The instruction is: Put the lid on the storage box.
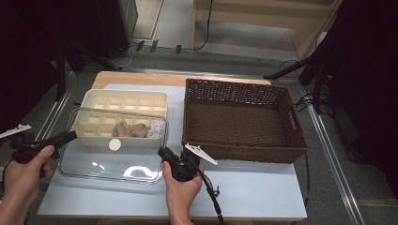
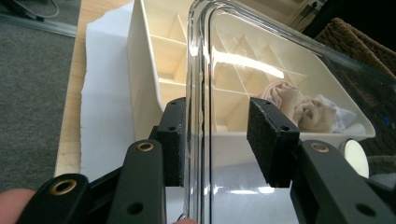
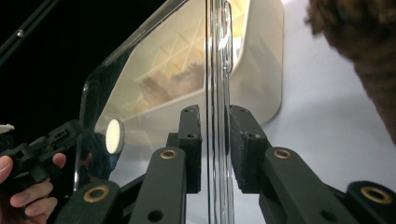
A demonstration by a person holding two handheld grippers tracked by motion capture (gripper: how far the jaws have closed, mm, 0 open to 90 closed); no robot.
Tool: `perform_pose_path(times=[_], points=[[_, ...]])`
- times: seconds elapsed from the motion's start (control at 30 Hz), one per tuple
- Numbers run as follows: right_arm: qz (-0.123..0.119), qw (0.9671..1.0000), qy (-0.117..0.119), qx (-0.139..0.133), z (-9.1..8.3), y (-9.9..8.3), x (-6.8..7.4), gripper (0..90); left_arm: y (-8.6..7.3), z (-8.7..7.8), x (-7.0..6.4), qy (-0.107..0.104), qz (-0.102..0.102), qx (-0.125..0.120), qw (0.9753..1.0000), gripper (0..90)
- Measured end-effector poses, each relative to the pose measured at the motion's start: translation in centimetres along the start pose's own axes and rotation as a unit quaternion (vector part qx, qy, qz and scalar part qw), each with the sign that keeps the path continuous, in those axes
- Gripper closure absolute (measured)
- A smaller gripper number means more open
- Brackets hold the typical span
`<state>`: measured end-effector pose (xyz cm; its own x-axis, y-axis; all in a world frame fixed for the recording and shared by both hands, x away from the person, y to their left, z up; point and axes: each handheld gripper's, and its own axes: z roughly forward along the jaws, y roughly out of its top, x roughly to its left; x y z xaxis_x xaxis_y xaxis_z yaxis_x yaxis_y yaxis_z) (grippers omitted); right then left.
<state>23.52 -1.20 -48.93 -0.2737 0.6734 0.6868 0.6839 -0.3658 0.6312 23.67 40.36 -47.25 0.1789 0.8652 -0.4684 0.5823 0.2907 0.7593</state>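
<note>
A clear, flat rectangular plastic lid (image 1: 112,161) is seen gripped at its two short ends over a cream plastic divided organiser box (image 1: 123,117) on a bench covered with a pale sheet (image 1: 253,187). The left gripper (image 1: 65,137) is placed at the lid's left edge, its jaws set astride the raised rim but, in the left gripper view, held partly open with a gap at one pad (image 2: 273,140). The right gripper (image 1: 165,154) is closed much more narrowly on the right edge, and whether its pads actually press the plastic cannot be told. The lid is judged not yet seated: it is held tilted, its far edge raised over the box's front wall, its near edge low toward the sheet. Its long axis is laid left to right, parallel to the box front. Rolled beige and white cloths (image 1: 136,130) are already lodged in the front compartments. A dark woven wicker basket (image 1: 244,89) is left standing just beside the box, apparently unused.
</note>
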Motion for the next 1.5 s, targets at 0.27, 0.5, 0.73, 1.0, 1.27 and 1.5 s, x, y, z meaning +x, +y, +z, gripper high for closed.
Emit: perform_pose_path(times=[0.27,0.5,0.73,1.0,1.27,1.5], points=[[0.004,0.9998,0.003,-0.018,1.2,0.6,0.3,76.6,1.8,0.7,0.1,0.004,0.011,0.001,0.9999,59.5],[0.008,0.9996,-0.008,-0.027,2.0,1.3,0.4,75.8,3.2,2.1,0.1,0.009,0.026,0.009,0.9996,57.6],[-0.011,0.9987,-0.016,-0.048,2.9,1.2,0.2,74.6,4.0,3.4,0.6,0.011,0.039,0.012,0.9991,56.1],[-0.016,0.9970,-0.018,-0.074,3.7,0.9,0.4,71.0,4.0,4.4,0.9,0.017,0.030,0.010,0.9993,54.2],[-0.057,0.9941,0.002,-0.092,4.6,0.5,0.6,64.6,3.7,5.1,0.4,0.090,0.082,0.003,0.9925,55.5],[-0.102,0.9895,-0.018,-0.101,4.4,0.5,0.4,66.2,3.8,5.5,0.1,0.108,0.079,0.002,0.9910,54.2]])
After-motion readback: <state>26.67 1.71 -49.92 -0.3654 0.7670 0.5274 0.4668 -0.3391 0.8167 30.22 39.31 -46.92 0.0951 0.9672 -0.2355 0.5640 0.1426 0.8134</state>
